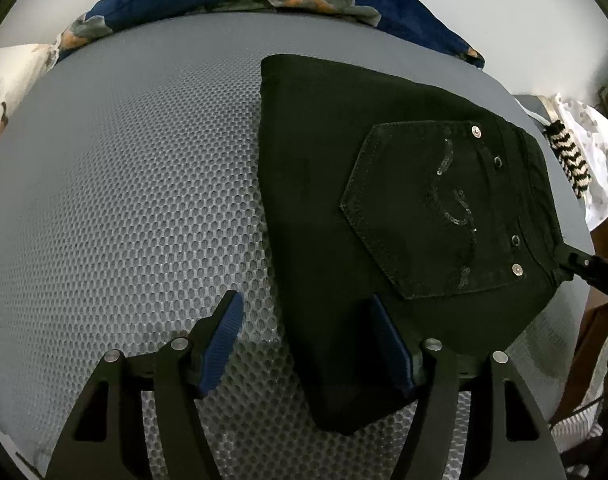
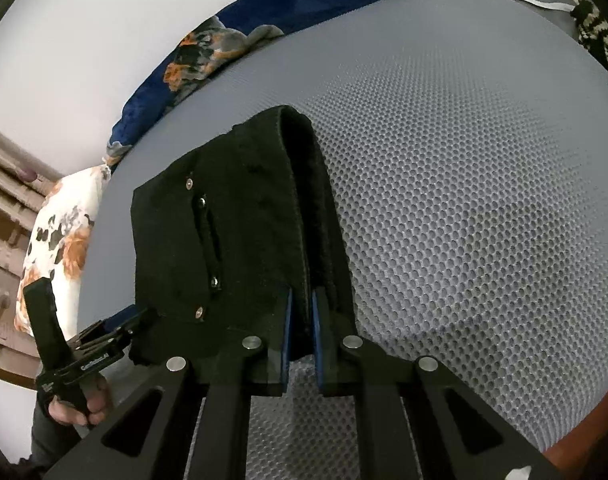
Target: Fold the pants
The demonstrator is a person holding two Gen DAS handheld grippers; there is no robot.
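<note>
Item: folded black denim pants (image 1: 383,184) with a studded back pocket, lying on my grey honeycomb-mesh mattress (image 1: 136,200), right of centre. My left gripper (image 1: 307,344) stands spread, its right pad over the near fold, nothing pinched. My right gripper (image 2: 300,336) is pressed together on the waistband edge.

The left claw (image 1: 304,344) is covering the near end of the pants (image 1: 383,200); the right claw's (image 2: 300,344) pads are hiding the gripped waistband edge
</note>
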